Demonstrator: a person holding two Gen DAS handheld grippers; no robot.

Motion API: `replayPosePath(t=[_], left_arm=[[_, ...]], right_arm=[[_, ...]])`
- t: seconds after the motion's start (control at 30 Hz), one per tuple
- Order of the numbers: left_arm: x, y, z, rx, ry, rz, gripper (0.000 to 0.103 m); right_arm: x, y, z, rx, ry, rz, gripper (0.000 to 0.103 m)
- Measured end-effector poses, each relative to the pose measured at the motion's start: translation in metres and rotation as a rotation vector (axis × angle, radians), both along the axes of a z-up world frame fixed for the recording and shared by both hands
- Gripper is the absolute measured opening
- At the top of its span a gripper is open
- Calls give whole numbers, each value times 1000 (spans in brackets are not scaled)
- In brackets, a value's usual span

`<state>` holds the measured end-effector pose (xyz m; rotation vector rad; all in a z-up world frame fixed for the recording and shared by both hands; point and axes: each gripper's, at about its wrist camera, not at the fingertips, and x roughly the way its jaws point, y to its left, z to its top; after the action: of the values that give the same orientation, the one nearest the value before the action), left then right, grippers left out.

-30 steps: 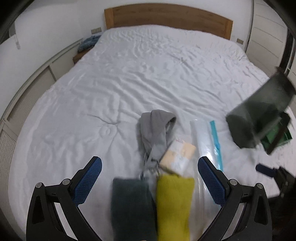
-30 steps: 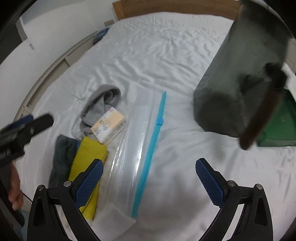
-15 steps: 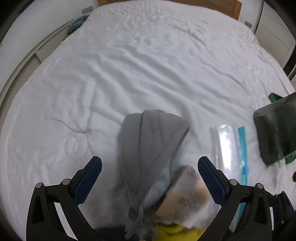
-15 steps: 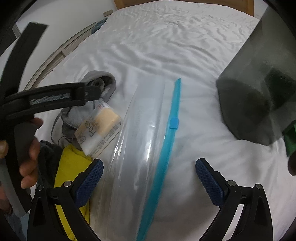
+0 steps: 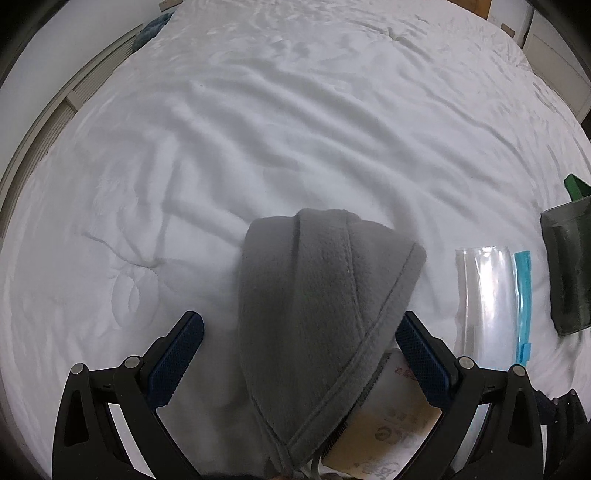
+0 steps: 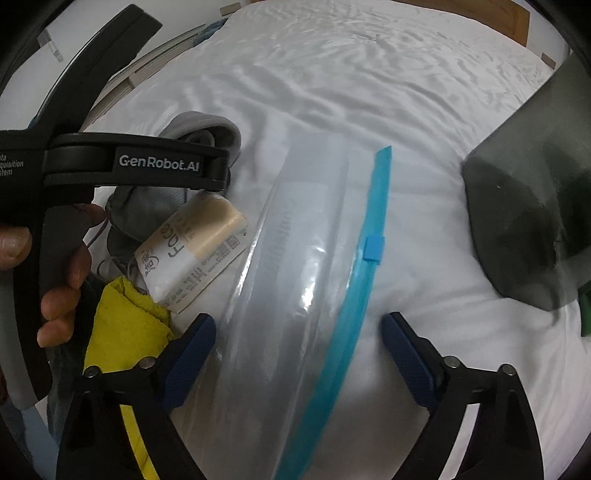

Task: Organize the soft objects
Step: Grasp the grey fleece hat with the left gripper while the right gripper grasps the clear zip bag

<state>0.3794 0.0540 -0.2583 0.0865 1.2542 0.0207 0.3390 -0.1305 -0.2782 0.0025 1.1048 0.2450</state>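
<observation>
Both grippers spread: the left gripper [image 5: 301, 334] straddles a gray garment [image 5: 317, 306]; the right gripper [image 6: 297, 338], just narrowing, straddles a clear bag [image 6: 295, 288] running toward the headboard [image 6: 491, 14].

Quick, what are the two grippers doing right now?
Left gripper: open, straddling the grey garment, not pinching it.
Right gripper: open, jaws just been closing, around the clear zip bag.

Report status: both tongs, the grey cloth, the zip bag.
Left tongs open, straddling grey cloth. Right tongs open, just been closing, over zip bag, pads clear. Tissue pack lies on the cloth's near end.
</observation>
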Motion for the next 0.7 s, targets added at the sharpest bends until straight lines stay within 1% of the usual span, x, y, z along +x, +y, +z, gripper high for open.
replayPosePath(t=[0.03,0.2,0.27,0.33,0.4,0.47,0.5,0.57,0.6,0.67,0.7], left_arm=[[1,-2,-1,0,1,0,102],[3,2,-3,-2,2,-1,98],[6,-1,-5,-10,7,0,88],[8,-1,-7,-30,16,-2,80],[7,-4,-8,-39,17,-14,73],[8,-6,-8,-49,18,-28,62],[8,-8,-9,-44,17,-30,61],[8,-9,-9,-38,12,-31,52],[8,-9,-9,-44,11,-30,49],[7,-8,-9,-39,6,-18,34],[6,-5,-9,-44,6,-16,32]], right_arm=[[1,2,-1,-5,-3,6,82],[4,9,-6,-19,-3,19,70],[3,11,-5,-23,-11,24,61],[3,12,-4,-29,-17,32,42],[3,13,-5,-30,-17,46,30],[1,13,-4,-33,-20,60,26],[1,13,-4,-34,-22,65,22],[-1,12,-3,-37,-26,78,20],[-2,12,-3,-37,-28,82,18],[-2,11,-2,-30,-27,88,16],[-2,10,-2,-28,-27,90,15]])
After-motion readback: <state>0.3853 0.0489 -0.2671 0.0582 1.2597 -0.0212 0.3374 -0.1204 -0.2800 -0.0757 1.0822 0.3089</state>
